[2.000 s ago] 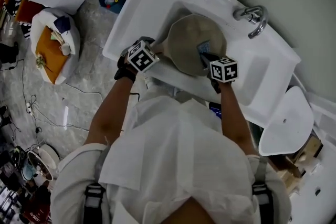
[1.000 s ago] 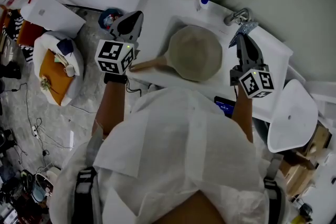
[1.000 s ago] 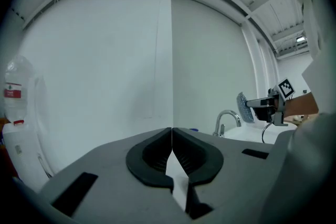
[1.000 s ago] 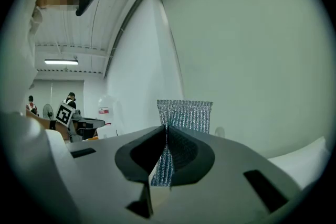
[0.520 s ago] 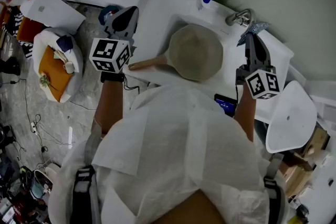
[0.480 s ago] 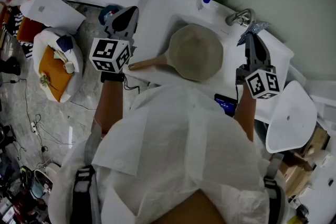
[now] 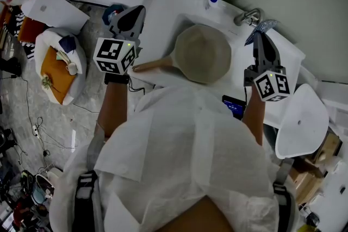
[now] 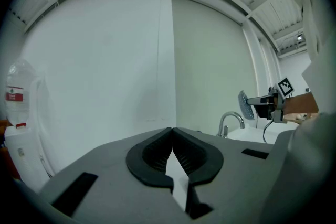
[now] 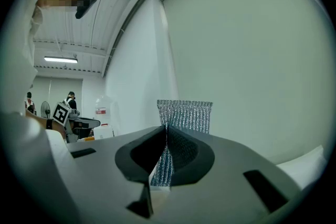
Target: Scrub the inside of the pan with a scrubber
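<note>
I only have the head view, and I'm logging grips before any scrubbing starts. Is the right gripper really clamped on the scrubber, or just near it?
Observer: Clamped. In the right gripper view, the right gripper has its jaws pressed on the silvery mesh scrubber, which sticks out past the tips.
Operator: And the other one, is anything in it?
Observer: Nothing. The left gripper view shows the left gripper with its jaws together and nothing between them.
Operator: What does it face?
Observer: A plain wall, with the faucet off to its right.
</note>
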Demonstrator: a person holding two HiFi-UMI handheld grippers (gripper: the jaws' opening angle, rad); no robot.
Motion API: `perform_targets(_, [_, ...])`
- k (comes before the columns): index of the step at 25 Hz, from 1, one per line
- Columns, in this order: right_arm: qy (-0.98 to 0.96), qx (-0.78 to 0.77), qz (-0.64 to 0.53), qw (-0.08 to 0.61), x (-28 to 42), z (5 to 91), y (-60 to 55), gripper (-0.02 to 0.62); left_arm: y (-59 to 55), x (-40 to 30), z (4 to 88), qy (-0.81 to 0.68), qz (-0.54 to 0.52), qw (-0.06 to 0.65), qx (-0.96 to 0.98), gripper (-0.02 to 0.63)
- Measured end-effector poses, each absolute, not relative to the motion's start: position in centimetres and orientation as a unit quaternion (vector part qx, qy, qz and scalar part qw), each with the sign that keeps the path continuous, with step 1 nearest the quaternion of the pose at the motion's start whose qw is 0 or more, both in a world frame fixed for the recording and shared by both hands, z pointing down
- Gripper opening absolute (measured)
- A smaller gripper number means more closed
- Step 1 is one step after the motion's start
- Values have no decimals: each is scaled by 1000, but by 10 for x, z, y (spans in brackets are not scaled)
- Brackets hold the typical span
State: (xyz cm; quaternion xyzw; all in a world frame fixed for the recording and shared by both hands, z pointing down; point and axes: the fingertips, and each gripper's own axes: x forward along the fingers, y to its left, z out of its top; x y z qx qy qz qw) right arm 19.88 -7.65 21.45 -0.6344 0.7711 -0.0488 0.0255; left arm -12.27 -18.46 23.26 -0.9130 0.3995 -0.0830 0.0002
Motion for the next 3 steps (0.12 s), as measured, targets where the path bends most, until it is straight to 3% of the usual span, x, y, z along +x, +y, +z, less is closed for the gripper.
perform_targets(3, [772,-634,-48,25,198,214,-73,25,-180,-124,231,400,-84,1,-913,18])
